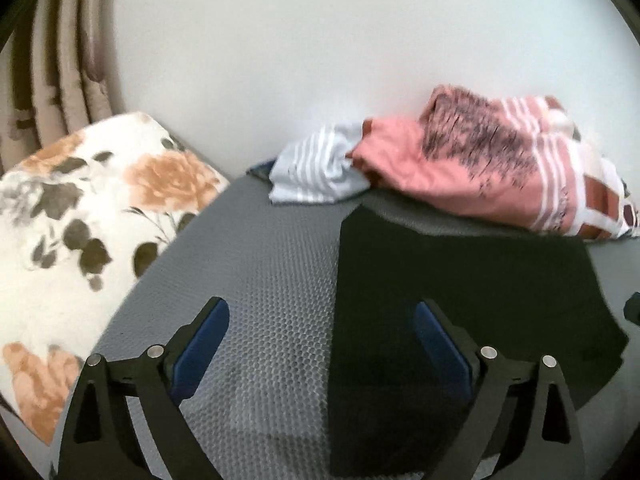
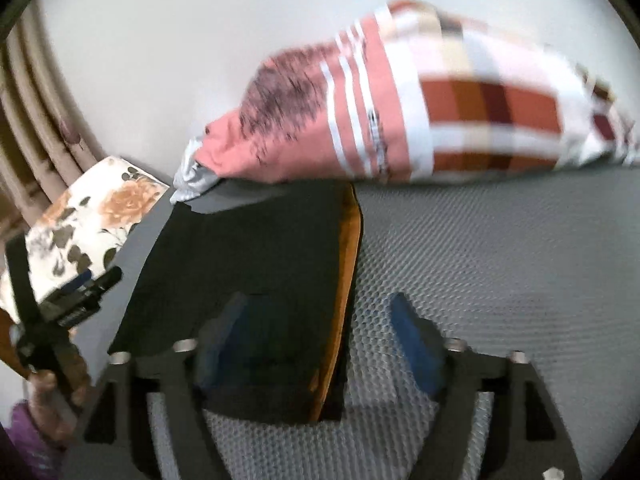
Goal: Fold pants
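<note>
Both grippers have jaws spread wide, nothing pinched: left gripper, right gripper. Black pants lie folded flat on the grey mat, just under the pink clothes pile.

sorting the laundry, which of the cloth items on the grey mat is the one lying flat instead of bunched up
The black pants, spread flat in front; the pink garment and the striped grey one are bunched against the wall.
</note>
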`<state>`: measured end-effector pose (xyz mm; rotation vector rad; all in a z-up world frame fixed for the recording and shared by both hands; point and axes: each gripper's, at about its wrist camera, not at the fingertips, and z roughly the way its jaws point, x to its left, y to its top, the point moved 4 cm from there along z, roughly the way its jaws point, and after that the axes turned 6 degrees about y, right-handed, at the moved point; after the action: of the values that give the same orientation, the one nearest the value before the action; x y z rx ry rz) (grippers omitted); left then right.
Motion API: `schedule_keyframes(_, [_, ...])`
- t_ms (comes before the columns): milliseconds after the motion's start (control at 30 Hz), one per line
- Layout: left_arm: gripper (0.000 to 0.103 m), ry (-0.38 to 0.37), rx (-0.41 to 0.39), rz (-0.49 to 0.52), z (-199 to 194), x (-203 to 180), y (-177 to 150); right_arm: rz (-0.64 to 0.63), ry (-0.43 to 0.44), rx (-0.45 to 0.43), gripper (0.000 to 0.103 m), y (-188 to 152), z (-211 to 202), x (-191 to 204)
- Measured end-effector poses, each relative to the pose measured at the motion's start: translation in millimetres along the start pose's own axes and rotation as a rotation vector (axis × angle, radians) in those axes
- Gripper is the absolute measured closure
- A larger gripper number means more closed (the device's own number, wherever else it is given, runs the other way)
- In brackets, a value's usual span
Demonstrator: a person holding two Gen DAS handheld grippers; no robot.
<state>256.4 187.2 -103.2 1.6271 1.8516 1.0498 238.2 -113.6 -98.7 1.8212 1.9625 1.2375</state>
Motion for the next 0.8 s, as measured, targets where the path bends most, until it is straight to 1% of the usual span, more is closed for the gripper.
schedule_keyframes(100, [0.007,-0.007,-0.025,0.004,-22,-5,2,-0.056,-0.057,-0.028,0.014,-5,-19,17])
schedule_keyframes(200, [0.004,-0.004,-0.057,-0.001,-50,-8,3,-0.076,-0.079,-0.039,0.013,-13,-32,31])
schedule_keyframes(267, [0.001,0.023,-0.086,0.001,-70,-10,5,-0.084,-0.125,-0.043,0.01,-18,-40,40])
schedule_keyframes(333, [0.0,0.017,-0.114,0.008,-90,-13,7,-0.101,-0.179,-0.046,0.008,-21,-47,49])
schedule_keyframes(433, [0.0,0.017,-0.159,0.009,-116,-12,13,-0.114,-0.18,-0.079,0.006,-24,-67,60])
schedule_keyframes(500, [0.0,0.037,-0.192,0.016,-135,-12,17,-0.112,-0.179,-0.109,0.005,-24,-80,65])
schedule_keyframes(667, [0.0,0.038,-0.238,-0.007,-173,-9,20,-0.087,-0.157,-0.179,0.002,-17,-112,74])
schedule_keyframes(800, [0.0,0.009,-0.268,-0.034,-195,-5,18,-0.075,-0.156,-0.179,0.002,-18,-122,76])
